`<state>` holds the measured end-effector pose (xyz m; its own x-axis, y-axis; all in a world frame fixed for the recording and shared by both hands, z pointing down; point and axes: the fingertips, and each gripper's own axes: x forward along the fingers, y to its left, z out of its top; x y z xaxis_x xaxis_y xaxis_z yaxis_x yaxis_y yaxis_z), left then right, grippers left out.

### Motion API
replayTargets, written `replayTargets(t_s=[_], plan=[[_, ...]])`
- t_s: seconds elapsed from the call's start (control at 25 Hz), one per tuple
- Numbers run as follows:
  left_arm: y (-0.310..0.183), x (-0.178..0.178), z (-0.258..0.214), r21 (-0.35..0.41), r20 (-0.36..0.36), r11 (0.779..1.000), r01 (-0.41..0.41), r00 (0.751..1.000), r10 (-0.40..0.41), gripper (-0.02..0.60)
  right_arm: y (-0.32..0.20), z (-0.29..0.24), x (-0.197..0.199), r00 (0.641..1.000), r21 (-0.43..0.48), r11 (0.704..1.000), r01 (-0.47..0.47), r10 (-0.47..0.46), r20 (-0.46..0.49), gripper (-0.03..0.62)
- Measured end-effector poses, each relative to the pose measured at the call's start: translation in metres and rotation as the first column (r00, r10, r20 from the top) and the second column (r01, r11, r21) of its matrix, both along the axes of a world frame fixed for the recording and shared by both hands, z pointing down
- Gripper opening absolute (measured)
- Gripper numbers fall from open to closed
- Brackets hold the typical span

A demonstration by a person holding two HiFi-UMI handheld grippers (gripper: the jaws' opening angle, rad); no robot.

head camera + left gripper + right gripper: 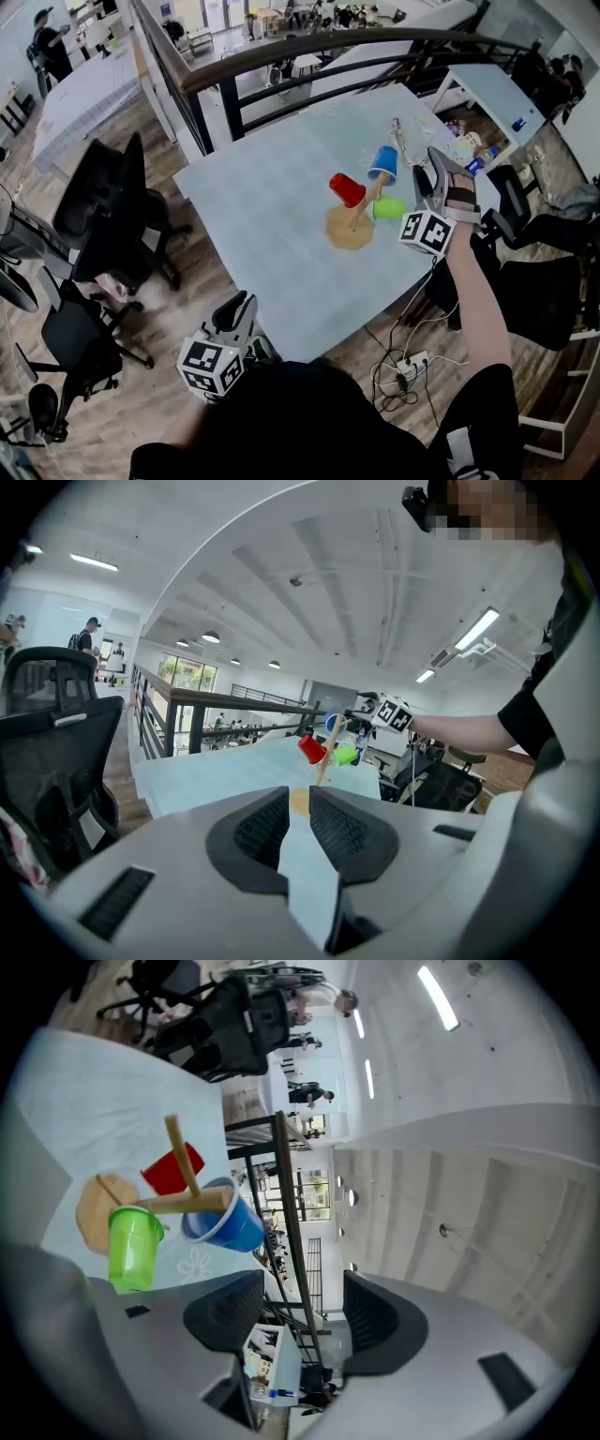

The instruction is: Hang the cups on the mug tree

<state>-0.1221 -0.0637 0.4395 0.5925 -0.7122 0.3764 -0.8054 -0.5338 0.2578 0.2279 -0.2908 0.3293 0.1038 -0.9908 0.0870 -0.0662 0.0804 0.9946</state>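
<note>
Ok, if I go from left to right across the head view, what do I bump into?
Black office chair → left gripper → red cup → right gripper. The blue cup and green cup sit one above the other, so they're left out.

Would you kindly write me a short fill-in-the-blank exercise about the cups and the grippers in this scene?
The mug tree holds ___ cups.
Beside the red cup and the blue cup hangs a ___ one.
The right gripper has its jaws ___, with nothing between them.
Missing words: three; green; open.
</note>
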Motion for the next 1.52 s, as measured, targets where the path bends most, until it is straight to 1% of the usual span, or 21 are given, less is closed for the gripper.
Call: replayTargets(t_s=[0.08, 0.16, 0.28, 0.36, 0.44, 0.52, 0.6, 0.64, 0.76, 0.8, 0.84, 0.92, 0.96, 1.0, 1.04, 1.16, 1.2, 1.28, 1.36, 1.44, 1.52], plan=[[0.0, 0.0, 0.0, 0.0, -0.002, 1.0, -0.003, 1.0, 0.003, 0.074, 0.01, -0.015, -0.004, 0.993, 0.019, 1.0, 0.003, -0.005, 0.114, 0.287], [0.0, 0.001, 0.0, 0.0, -0.002, 1.0, -0.007, 1.0, 0.007, 0.074, 0.021, -0.026, -0.009, 0.978, 0.031, 0.999, 0.012, -0.018, 0.208, 0.285], [-0.003, 0.004, -0.005, 0.004, 0.0, 1.0, -0.012, 1.0, 0.012, 0.074, 0.038, -0.04, -0.022, 0.94, 0.046, 0.998, 0.043, -0.056, 0.336, 0.285], [-0.005, 0.004, -0.009, 0.013, 0.002, 1.0, -0.014, 1.0, 0.014, 0.074, 0.05, -0.042, -0.037, 0.895, 0.035, 0.996, 0.076, -0.084, 0.438, 0.285], [-0.008, 0.002, -0.012, 0.027, 0.009, 1.0, -0.012, 1.0, 0.012, 0.074, 0.063, -0.035, -0.056, 0.823, -0.013, 0.991, 0.13, -0.101, 0.559, 0.284], [-0.01, 0.0, -0.015, 0.047, 0.022, 0.999, -0.006, 1.0, 0.005, 0.074, 0.077, -0.025, -0.077, 0.733, -0.07, 0.977, 0.201, -0.103, 0.672, 0.262], [-0.013, -0.002, -0.021, 0.077, 0.04, 0.997, 0.0, 0.999, -0.003, 0.074, 0.09, -0.02, -0.097, 0.642, -0.093, 0.959, 0.268, -0.106, 0.759, 0.176], [-0.014, -0.003, -0.024, 0.095, 0.049, 0.996, 0.003, 0.999, -0.007, 0.074, 0.097, -0.02, -0.105, 0.596, -0.089, 0.952, 0.293, -0.109, 0.795, 0.142], [-0.017, -0.005, -0.036, 0.147, 0.06, 0.989, 0.009, 0.998, -0.018, 0.074, 0.114, -0.021, -0.123, 0.45, -0.055, 0.939, 0.341, -0.112, 0.886, 0.107], [-0.018, -0.004, -0.04, 0.164, 0.06, 0.986, 0.007, 0.998, -0.017, 0.074, 0.119, -0.021, -0.128, 0.386, -0.045, 0.933, 0.358, -0.104, 0.917, 0.098], [-0.018, -0.003, -0.045, 0.181, 0.059, 0.983, 0.003, 0.998, -0.014, 0.074, 0.123, -0.02, -0.133, 0.308, -0.038, 0.924, 0.379, -0.087, 0.947, 0.089], [-0.019, 0.001, -0.053, 0.209, 0.051, 0.978, -0.006, 0.999, -0.004, 0.072, 0.13, -0.017, -0.143, 0.13, -0.025, 0.902, 0.43, -0.035, 0.991, 0.074], [-0.018, 0.003, -0.058, 0.219, 0.045, 0.976, -0.009, 0.999, -0.001, 0.071, 0.134, -0.016, -0.147, 0.055, -0.014, 0.892, 0.453, -0.012, 0.998, 0.066], [-0.018, 0.005, -0.062, 0.23, 0.037, 0.973, -0.011, 0.999, 0.003, 0.071, 0.138, -0.017, -0.152, 0.006, -0.002, 0.884, 0.467, -0.001, 1.0, 0.06], [-0.018, 0.006, -0.067, 0.24, 0.03, 0.971, -0.013, 1.0, 0.006, 0.071, 0.144, -0.018, -0.156, -0.018, 0.012, 0.881, 0.473, -0.004, 1.0, 0.055], [-0.017, 0.006, -0.081, 0.27, 0.0, 0.963, -0.013, 1.0, 0.013, 0.071, 0.164, -0.024, -0.17, -0.045, 0.062, 0.88, 0.472, -0.046, 0.998, 0.052], [-0.017, 0.005, -0.086, 0.279, -0.011, 0.96, -0.007, 1.0, 0.011, 0.071, 0.171, -0.024, -0.174, -0.06, 0.072, 0.879, 0.471, -0.05, 0.997, 0.052], [-0.017, 0.003, -0.093, 0.289, -0.026, 0.957, 0.006, 1.0, 0.001, 0.071, 0.184, -0.019, -0.182, -0.097, 0.075, 0.879, 0.471, -0.033, 0.995, 0.052], [-0.016, 0.003, -0.094, 0.278, -0.035, 0.96, 0.024, 0.999, -0.015, 0.071, 0.193, -0.009, -0.187, -0.123, 0.057, 0.879, 0.473, 0.001, 0.992, 0.051], [-0.014, 0.007, -0.091, 0.253, -0.05, 0.967, 0.037, 0.998, -0.025, 0.071, 0.2, 0.002, -0.192, -0.129, 0.03, 0.874, 0.485, 0.037, 0.991, 0.051], [-0.009, 0.015, -0.087, 0.23, -0.065, 0.973, 0.024, 0.998, -0.01, 0.071, 0.207, 0.011, -0.197, -0.127, 0.009, 0.865, 0.502, 0.064, 0.99, 0.051]])
